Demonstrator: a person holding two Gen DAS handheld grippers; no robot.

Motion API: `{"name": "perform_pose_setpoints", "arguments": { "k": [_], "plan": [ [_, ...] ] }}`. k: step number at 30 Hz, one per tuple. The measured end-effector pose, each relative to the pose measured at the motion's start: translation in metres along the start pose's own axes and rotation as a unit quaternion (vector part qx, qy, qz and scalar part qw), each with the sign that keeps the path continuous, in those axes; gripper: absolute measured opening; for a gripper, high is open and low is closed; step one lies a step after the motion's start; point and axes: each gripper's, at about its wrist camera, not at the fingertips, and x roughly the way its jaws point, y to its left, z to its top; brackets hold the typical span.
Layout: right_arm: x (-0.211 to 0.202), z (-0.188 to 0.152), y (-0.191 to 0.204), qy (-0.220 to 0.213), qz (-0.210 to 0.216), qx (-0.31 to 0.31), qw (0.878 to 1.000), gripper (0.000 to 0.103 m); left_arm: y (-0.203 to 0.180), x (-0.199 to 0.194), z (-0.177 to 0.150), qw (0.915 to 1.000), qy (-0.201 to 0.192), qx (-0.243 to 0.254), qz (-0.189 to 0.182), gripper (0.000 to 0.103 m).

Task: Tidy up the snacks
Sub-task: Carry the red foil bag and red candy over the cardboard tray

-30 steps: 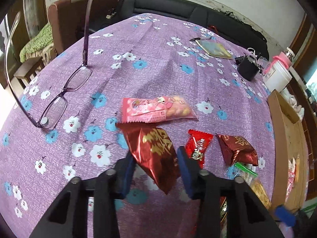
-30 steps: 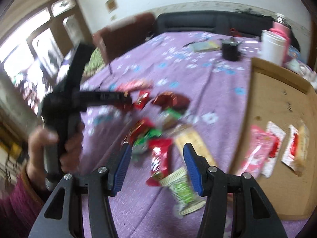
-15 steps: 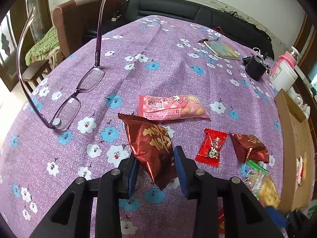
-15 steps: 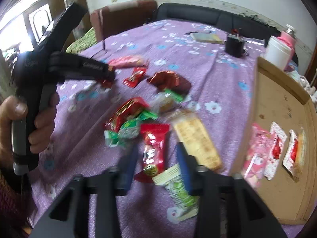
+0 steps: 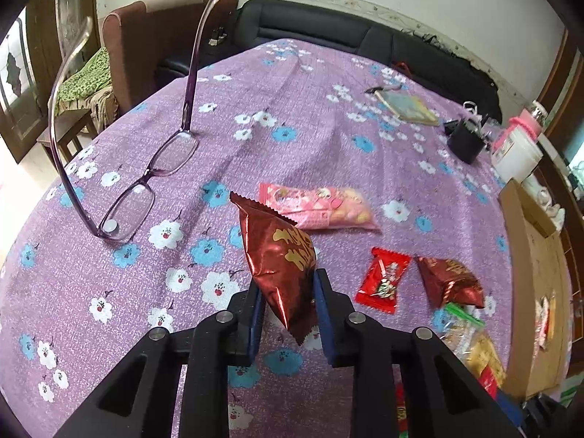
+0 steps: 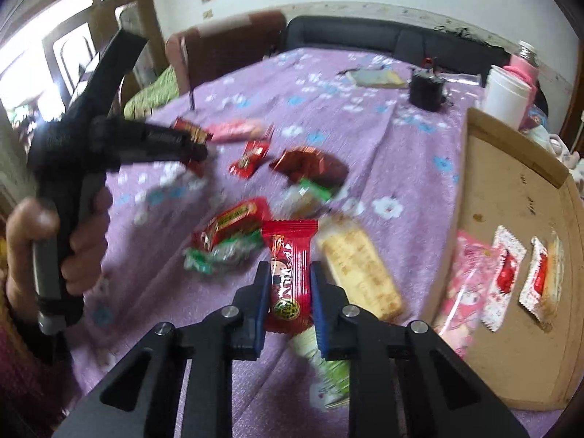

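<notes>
Your right gripper (image 6: 288, 292) is clamped fully on the red candy wrapper (image 6: 288, 266), long axis running fwd between the pads. The wooden tray (image 6: 511, 189) lies to its right, at the table's right edge, w/ packets already in it; the right hand is nearer. Your left gripper (image 5: 286, 306) is closing on the dark red foil packet (image 5: 279, 259), pads touching it, packet lifted off the purple tablecloth (image 5: 292, 91) near the front edge.

This is a home living room: a black leather sofa (image 5: 365, 42) and a brown armchair (image 5: 146, 33) stand behind a tabletop (image 5: 292, 109) under a purple flowered cloth, with eyeglasses (image 5: 146, 179) lying on it and wood-framed windows (image 6: 73, 47) nearby.
</notes>
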Motion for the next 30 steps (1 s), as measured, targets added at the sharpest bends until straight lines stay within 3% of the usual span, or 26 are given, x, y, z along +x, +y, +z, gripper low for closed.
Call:
{"name": "perform_pose_setpoints", "arguments": {
  "k": [12, 30],
  "plan": [
    [-0.018, 0.008, -0.021, -0.044, 0.009, 0.056, 0.997, 0.02, -0.016, -0.03, -0.002, 0.9967, -0.062, 0.025, -0.047, 0.026],
    [-0.025, 0.01, -0.047, -0.062, -0.002, 0.103, 0.993, 0.02, -0.056, -0.042, -0.019, 0.9892, -0.083, 0.099, -0.068, 0.026]
  ]
}}
